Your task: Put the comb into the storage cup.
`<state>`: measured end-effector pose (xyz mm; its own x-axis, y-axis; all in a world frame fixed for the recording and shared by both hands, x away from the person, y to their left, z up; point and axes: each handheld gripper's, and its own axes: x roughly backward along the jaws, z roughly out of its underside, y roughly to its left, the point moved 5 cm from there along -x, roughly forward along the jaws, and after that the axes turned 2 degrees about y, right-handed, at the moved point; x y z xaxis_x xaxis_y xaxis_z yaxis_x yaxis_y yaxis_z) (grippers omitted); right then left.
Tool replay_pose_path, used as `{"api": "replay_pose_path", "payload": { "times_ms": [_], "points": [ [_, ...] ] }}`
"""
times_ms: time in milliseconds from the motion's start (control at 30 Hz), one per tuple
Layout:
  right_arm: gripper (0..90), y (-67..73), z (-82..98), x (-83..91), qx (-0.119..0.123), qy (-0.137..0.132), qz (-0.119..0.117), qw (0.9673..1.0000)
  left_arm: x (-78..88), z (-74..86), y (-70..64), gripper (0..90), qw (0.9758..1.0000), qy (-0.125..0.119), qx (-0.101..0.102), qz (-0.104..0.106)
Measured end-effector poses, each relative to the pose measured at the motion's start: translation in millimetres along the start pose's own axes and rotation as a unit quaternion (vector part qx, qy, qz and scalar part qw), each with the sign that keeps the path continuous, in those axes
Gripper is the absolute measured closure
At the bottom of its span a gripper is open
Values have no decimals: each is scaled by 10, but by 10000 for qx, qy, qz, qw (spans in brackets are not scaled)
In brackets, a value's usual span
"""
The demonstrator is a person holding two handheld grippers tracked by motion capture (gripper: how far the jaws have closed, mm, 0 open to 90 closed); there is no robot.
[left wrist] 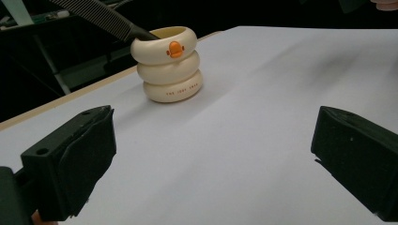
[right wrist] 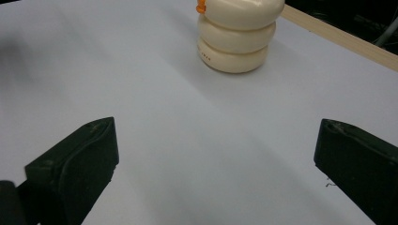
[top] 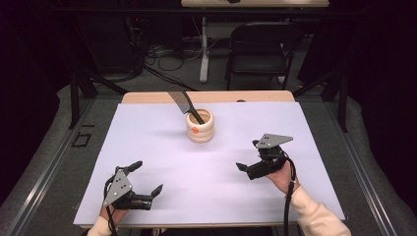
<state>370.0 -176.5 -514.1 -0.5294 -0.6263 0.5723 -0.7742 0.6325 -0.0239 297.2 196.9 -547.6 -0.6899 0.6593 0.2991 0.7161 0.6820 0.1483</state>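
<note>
A cream holder (top: 199, 126) made of three stacked rings, with a small orange mark on its top ring, stands upright at the middle back of the white sheet (top: 162, 142). A black comb (top: 183, 102) rests in it and leans back and to the left. My left gripper (top: 147, 177) hovers open near the front left, holding nothing. My right gripper (top: 248, 155) is open at the right, also holding nothing. In the left gripper view the holder (left wrist: 170, 65) and comb (left wrist: 101, 16) lie well beyond the gripper (left wrist: 213, 154). In the right gripper view the holder (right wrist: 237, 37) is far ahead of the gripper (right wrist: 216, 164).
The sheet covers a wooden table whose edge (top: 147, 97) shows at the back. A black folding chair (top: 263, 46) and a white table leg (top: 204, 49) stand on the floor behind, among cables. Dark metal rails run along both sides of the table.
</note>
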Motion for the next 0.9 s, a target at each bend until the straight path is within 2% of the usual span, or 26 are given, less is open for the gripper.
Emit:
{"api": "replay_pose_path", "payload": {
  "times_ms": [400, 900],
  "points": [
    [0, 27, 161, 112, -45, -15, 35, 10000, -4, 3, -1, 3, 10000, -6, 21, -5],
    [0, 30, 329, 297, -137, -95, 276, 9995, -7, 7, 0, 3, 10000, 12, 27, -7]
  ]
}}
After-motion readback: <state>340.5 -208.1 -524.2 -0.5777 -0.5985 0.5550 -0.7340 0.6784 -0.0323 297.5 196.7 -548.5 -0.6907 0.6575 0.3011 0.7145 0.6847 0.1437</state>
